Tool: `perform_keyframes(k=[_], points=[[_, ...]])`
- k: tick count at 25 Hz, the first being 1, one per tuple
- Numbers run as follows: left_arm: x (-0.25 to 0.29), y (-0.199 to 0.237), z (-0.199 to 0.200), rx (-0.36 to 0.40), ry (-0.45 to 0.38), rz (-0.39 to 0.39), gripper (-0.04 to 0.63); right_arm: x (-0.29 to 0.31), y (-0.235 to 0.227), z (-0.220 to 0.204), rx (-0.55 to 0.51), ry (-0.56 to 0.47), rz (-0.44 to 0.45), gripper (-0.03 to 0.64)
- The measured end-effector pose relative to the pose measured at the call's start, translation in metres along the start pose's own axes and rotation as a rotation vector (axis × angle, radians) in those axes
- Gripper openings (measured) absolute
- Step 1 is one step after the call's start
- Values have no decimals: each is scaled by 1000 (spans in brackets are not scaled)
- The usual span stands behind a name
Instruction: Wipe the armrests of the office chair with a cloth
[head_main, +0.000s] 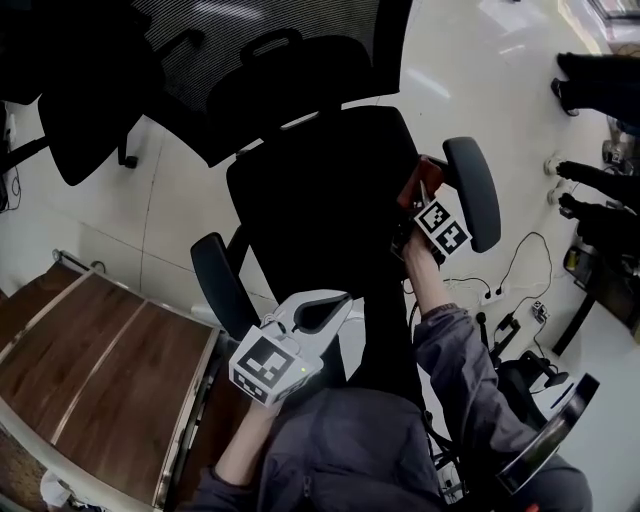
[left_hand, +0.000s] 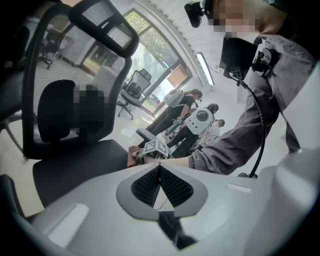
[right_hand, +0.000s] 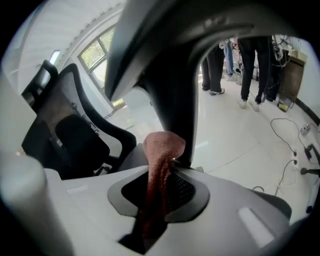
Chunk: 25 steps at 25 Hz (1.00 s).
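Rough-knit cloth (right_hand: 159, 152), mesh backrest (left_hand: 54, 61)

Reddish cloth (right_hand: 159, 150) beside black armrest (head_main: 472, 190)

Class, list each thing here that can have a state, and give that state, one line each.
Left claw: shut, empty.
Right claw: shut on the cloth.
Cloth: gripped, bunched, beside the right armrest.
Right armrest: cloth at its inner side; contact unclear.
Left armrest: no cloth on it.
Chair seat: unoccupied.
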<state>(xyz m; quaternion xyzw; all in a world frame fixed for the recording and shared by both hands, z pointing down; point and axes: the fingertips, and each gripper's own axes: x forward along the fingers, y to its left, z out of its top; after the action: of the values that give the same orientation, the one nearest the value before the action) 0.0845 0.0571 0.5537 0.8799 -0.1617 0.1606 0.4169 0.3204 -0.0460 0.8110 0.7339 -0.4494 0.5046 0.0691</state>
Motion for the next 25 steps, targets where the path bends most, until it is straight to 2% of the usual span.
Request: perform_keyframes(k=[8,17,21,25], points=[[-2,-14,18,36,-29,-17,14,-67,28,28,14,-81,114,72],[0,-11,-5,10,-16,0,14,-11,-3,6,-81,-51,16,72],[1,-11,-14,-2,0,7,14,14,-9,-8,-57,-2,10,72],[4,-17,-16,-4,5,9,14,10,-7,-5,-62,6,26,72]])
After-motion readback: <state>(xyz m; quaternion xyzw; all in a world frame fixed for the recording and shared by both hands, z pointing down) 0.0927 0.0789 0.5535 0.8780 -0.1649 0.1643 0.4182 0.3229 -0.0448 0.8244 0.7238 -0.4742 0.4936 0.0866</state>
